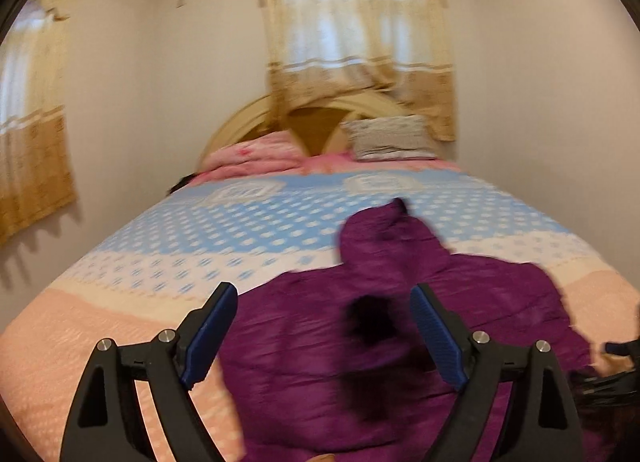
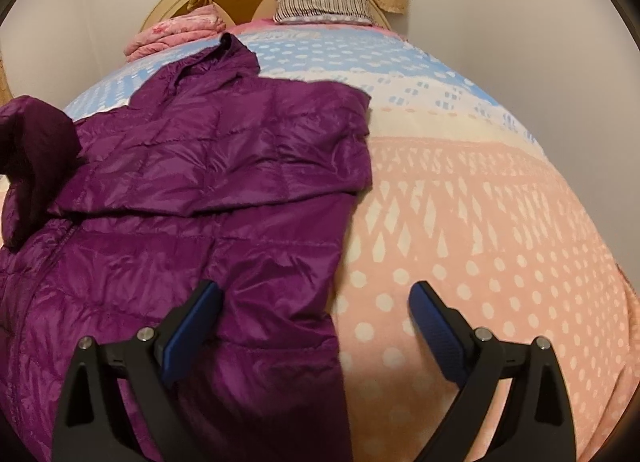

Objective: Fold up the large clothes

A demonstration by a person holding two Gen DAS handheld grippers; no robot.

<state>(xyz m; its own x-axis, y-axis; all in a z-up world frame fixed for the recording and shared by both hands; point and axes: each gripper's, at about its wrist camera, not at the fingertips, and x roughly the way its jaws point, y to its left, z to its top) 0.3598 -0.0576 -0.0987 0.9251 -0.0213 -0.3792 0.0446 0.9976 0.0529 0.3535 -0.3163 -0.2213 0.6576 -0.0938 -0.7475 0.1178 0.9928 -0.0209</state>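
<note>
we saw the purple jacket (image 2: 208, 165) lying on the bed (image 2: 480, 221), long way running bottom to top of the frame. our right gripper (image 2: 316, 318) was wide open and empty over its right edge. our left gripper (image 1: 324, 326), open and empty too, hung above its middle.

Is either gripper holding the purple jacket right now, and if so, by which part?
Neither. The left gripper and right gripper are both open over the purple puffer jacket, pads not pressing it.

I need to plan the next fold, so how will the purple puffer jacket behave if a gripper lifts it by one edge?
The purple puffer jacket will probably sag: a sleeve already lies flopped over its body. Its shiny quilted shell looks slippery, so a shallow pinch may slide off. It seems light for its bulk and may spring back open.
</note>
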